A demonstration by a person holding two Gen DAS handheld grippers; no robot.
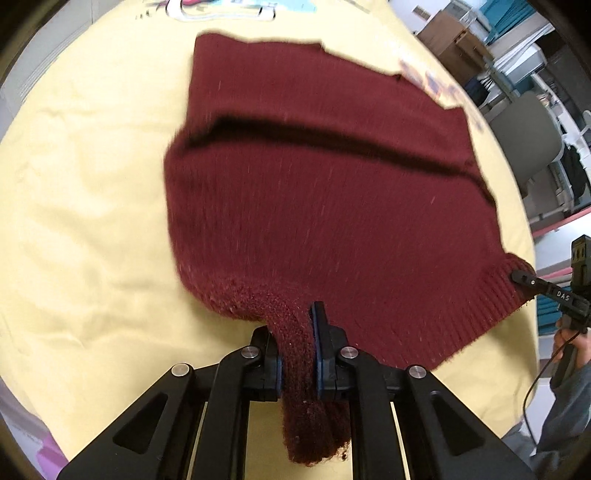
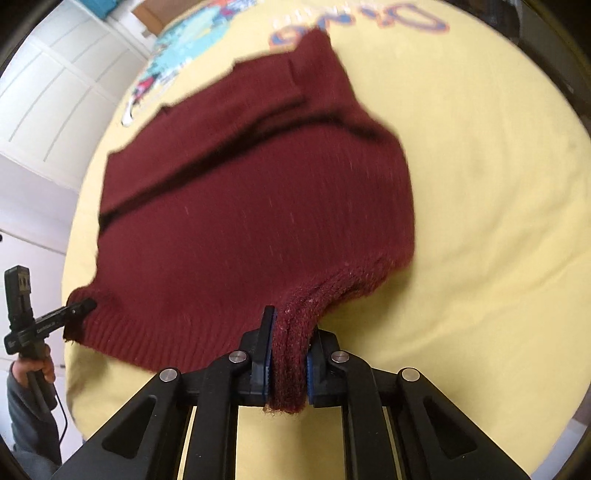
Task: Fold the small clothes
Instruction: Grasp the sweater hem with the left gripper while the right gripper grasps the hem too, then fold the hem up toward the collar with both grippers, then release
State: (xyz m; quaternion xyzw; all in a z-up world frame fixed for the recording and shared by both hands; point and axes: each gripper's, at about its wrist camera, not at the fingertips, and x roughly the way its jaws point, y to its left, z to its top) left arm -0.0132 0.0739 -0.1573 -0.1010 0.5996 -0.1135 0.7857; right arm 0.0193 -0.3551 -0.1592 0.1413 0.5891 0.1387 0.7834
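The maroon knit sweater (image 1: 325,206) lies mostly spread on a pale yellow cloth (image 1: 92,184) that covers the table, and I hold its ribbed hem lifted at two corners. My left gripper (image 1: 298,354) has its two fingers pressed in on a bunched corner of the hem; the knit is squeezed between the blue pads (image 1: 317,332) and a tuft of it hangs out behind them toward the camera. My right gripper (image 2: 287,360) pinches the opposite corner of the same hem in the same way, with the ribbing gathered into a thick roll between its fingers. From the left wrist view, the right gripper's tip (image 1: 524,278) shows at the far edge of the hem, with my hand (image 1: 569,343) around its handle. From the right wrist view, the left gripper's tip (image 2: 79,308) sits on the other corner.

The raised near part of the sweater casts a dark shadowed crease (image 1: 332,138) across the body, and the part beyond it lies flat on the cloth. The picture is blurred. The yellow cloth carries a colourful print (image 2: 354,26) beyond the sweater's far edge, partly covered by it. White cabinet doors (image 2: 55,92) stand behind the table in the right wrist view.
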